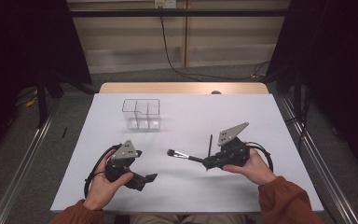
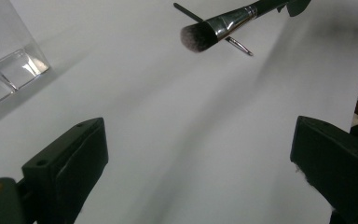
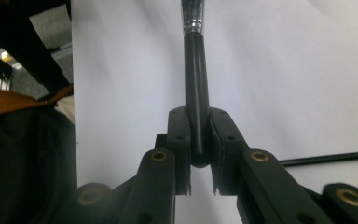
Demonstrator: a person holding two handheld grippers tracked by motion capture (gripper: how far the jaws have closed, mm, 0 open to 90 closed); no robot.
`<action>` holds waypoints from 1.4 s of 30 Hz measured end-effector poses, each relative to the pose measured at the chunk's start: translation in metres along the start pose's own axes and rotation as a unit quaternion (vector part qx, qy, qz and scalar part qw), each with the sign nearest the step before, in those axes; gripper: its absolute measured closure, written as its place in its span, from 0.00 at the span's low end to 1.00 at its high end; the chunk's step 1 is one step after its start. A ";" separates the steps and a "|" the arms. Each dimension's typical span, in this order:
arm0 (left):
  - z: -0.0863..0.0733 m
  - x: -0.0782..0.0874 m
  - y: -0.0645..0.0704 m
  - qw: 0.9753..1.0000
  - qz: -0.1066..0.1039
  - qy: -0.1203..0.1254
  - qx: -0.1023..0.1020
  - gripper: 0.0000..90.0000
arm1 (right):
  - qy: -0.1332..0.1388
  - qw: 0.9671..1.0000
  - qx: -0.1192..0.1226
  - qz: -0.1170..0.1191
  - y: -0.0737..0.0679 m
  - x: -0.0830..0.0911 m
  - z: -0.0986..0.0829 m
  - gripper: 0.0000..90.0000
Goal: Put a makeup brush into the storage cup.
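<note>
Currently, a person seated at a white table (image 1: 261, 121) holds a two-jaw gripper in each hand. The right gripper (image 3: 198, 140) has its jaws closed tight on the black handle of a makeup brush (image 1: 182, 155), gripping it near the butt end so the long handle and the fluffy head stick out ahead, lifted clear of the table and pointing toward the middle. The left gripper (image 2: 200, 163) sits low near the front edge, jaws spread wide and holding nothing. A second, thin black brush (image 1: 209, 145) lies on the table just beside the right gripper. A clear divided organiser (image 1: 141, 113) stands farther back, left of centre, well apart from both grippers. To do this step well, it seems wise to keep the grip firm, swing the brush upright before reaching the organiser, lower it into one compartment without knocking the light clear walls, and release only once it rests inside.
</note>
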State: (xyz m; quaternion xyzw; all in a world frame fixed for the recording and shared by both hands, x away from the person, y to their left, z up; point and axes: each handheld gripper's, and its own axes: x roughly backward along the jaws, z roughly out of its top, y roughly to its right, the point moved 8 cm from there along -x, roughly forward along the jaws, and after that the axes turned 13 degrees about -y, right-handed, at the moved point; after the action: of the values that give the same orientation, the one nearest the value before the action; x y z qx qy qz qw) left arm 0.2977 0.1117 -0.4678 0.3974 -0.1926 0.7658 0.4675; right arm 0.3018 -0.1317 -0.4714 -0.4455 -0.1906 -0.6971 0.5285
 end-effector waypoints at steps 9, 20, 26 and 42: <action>-0.001 0.001 -0.004 1.000 0.010 0.012 0.006 0.05 | 0.036 0.999 -0.013 -0.010 -0.001 -0.005 0.000 0.89; -0.001 0.003 -0.005 1.000 0.010 0.019 0.008 0.05 | 0.083 0.996 -0.016 -0.013 -0.007 -0.005 0.001 0.89; -0.001 0.004 -0.006 1.000 0.013 0.024 0.009 0.05 | 0.108 0.994 -0.013 -0.016 -0.010 -0.003 0.001 0.89; 0.005 0.006 -0.003 0.998 0.018 0.058 0.008 0.04 | 0.183 0.982 0.001 -0.044 -0.016 0.009 0.016 0.89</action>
State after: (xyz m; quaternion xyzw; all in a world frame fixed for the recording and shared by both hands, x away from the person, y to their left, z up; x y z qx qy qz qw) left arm 0.3008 0.1133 -0.4598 0.3527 -0.1664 0.7973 0.4608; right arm 0.2934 -0.1191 -0.4521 -0.3013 -0.1112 -0.7888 0.5240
